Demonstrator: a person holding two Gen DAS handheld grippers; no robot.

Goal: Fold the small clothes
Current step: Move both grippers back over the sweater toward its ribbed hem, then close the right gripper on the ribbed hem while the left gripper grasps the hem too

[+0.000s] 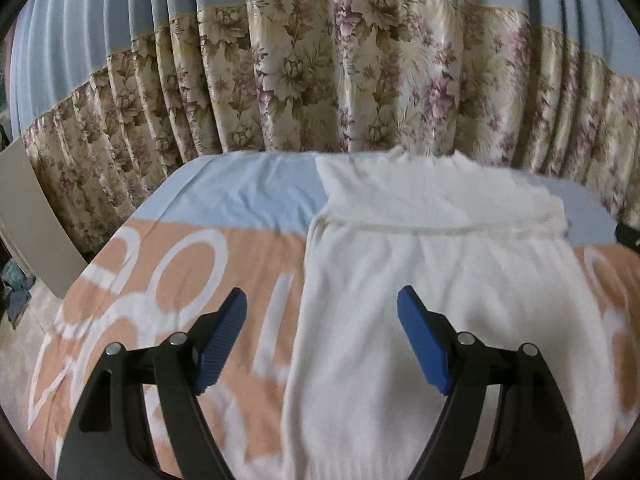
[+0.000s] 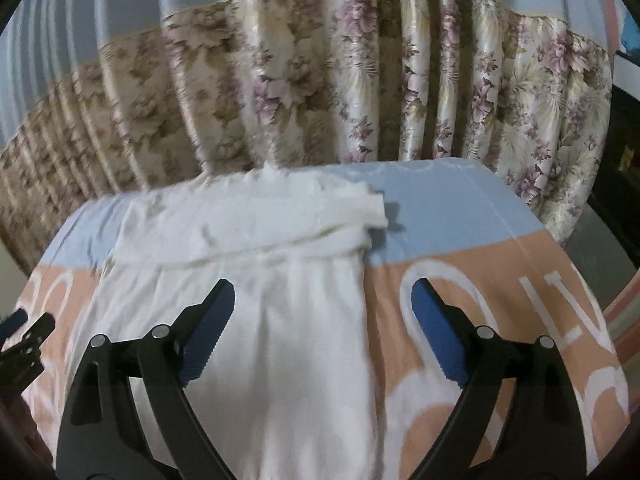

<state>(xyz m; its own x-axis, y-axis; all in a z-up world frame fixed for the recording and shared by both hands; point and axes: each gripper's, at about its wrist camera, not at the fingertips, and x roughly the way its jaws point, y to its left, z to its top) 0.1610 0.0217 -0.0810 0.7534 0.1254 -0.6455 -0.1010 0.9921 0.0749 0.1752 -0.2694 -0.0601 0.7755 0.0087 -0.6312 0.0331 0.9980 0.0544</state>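
A white knit garment lies lengthwise on the table, its far end folded back over itself into a thick band. My left gripper hovers open above the garment's left edge, with nothing between its blue pads. In the right wrist view the same garment fills the left and middle, and its folded band lies at the far end. My right gripper stands open over the garment's right edge, its fingers empty. The left gripper's tip shows at the left border.
The table carries an orange, white and light blue patterned cloth. Floral and blue curtains hang close behind the far edge. A beige board leans at the left. Dark furniture stands at the right.
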